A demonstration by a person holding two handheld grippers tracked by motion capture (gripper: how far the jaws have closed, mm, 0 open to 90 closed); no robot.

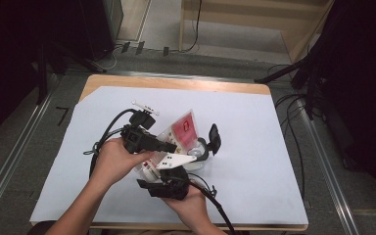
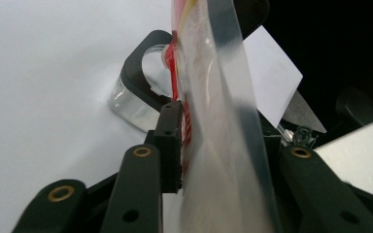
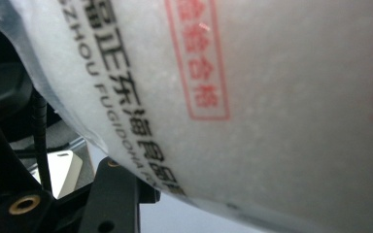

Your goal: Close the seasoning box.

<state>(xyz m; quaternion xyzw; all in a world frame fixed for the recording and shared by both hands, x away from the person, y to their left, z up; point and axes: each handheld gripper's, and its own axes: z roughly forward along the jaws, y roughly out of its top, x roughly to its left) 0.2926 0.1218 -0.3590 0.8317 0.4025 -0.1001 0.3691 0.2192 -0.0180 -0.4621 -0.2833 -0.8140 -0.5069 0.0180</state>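
A clear plastic bag [image 1: 183,129] of white grains, with a red label and black print, is held up over the table's middle between both hands. My left gripper [image 1: 171,146] comes in from the left and is shut on the bag [image 2: 213,97]; its left pad [image 2: 171,141] lies against the red print, and the other pad is hidden behind the bag. My right gripper [image 1: 174,172] holds the bag from the near side, shut on it. In the right gripper view the bag [image 3: 272,97] hangs close above the jaws.
A clear round jar [image 1: 200,152] with a black hinged lid [image 1: 214,138] standing open sits just right of the bag, also in the left gripper view [image 2: 136,97]. A white sheet [image 1: 254,147] covers the wooden table. A small white part [image 1: 144,105] lies behind the hands.
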